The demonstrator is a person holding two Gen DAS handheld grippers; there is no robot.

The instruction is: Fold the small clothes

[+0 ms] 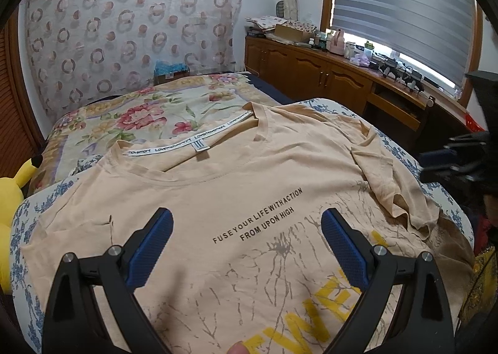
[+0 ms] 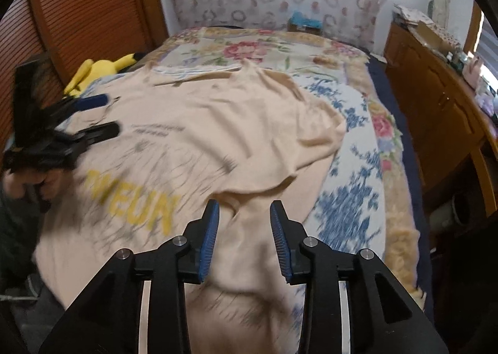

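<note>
A peach T-shirt (image 1: pixel 249 173) with black lettering and yellow letters lies front up on the bed, neck toward the headboard. Its right sleeve (image 1: pixel 398 186) is folded in over the chest and rumpled. My left gripper (image 1: pixel 247 214) hovers open and wide above the shirt's printed chest, nothing between its blue pads. In the right wrist view the T-shirt (image 2: pixel 218 123) looks blurred. My right gripper (image 2: pixel 244 204) stands open just above the folded sleeve's edge, its pads not pressing on cloth. The left gripper (image 2: pixel 93 117) shows at the shirt's left side.
A blue-flowered cloth (image 2: pixel 348 198) lies under the shirt on a floral bedspread (image 1: pixel 149 105). A yellow plush toy (image 2: pixel 102 67) sits at the bed's left edge by a louvred wooden door (image 2: pixel 77 11). A cluttered wooden cabinet (image 1: pixel 311 70) runs under the window on the right.
</note>
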